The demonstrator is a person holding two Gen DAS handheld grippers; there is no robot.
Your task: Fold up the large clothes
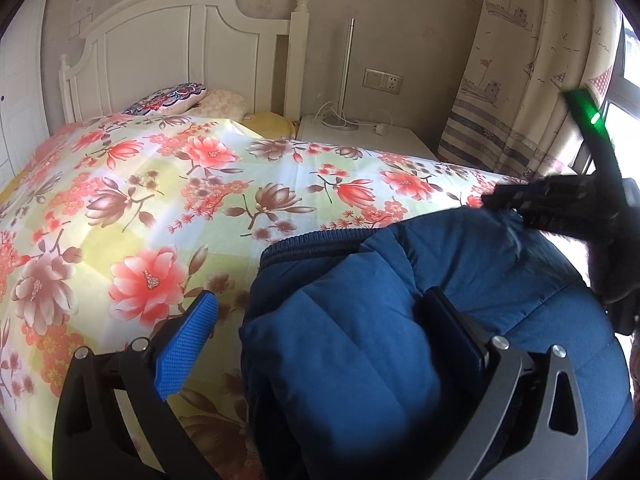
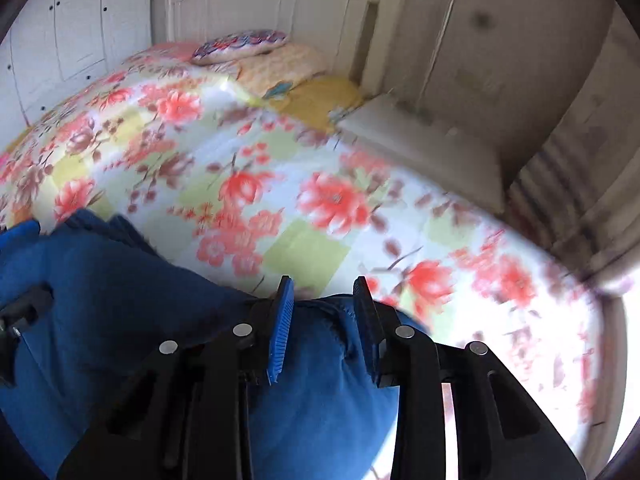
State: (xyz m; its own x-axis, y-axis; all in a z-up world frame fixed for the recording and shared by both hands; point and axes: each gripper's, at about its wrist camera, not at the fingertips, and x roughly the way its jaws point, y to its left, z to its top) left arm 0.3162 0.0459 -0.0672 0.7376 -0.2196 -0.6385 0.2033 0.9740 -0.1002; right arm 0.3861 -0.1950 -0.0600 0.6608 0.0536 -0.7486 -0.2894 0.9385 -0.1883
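Two grippers meet one blue padded jacket [image 1: 360, 340] on the bed [image 1: 160, 184]. Left gripper [image 1: 320, 320] jaws spread wide, jacket fold between them, unpinched. Right gripper [image 2: 324, 320] jaws narrowly clamp a jacket fold

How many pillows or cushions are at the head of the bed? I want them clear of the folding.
3 visible: a patterned cushion on top by the headboard, a pale peach pillow beside it, and a yellow one nearest the nightstand. The floral sheet may hide more.

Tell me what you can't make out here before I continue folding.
- Blue jacket: near part cut off by the frame bottom in both wrist views.
- Left gripper: right-hand finger half buried in fabric; grip unclear.
- Right wrist view: bedspread and nightstand motion-blurred.
- Right gripper: blurred in the left wrist view.
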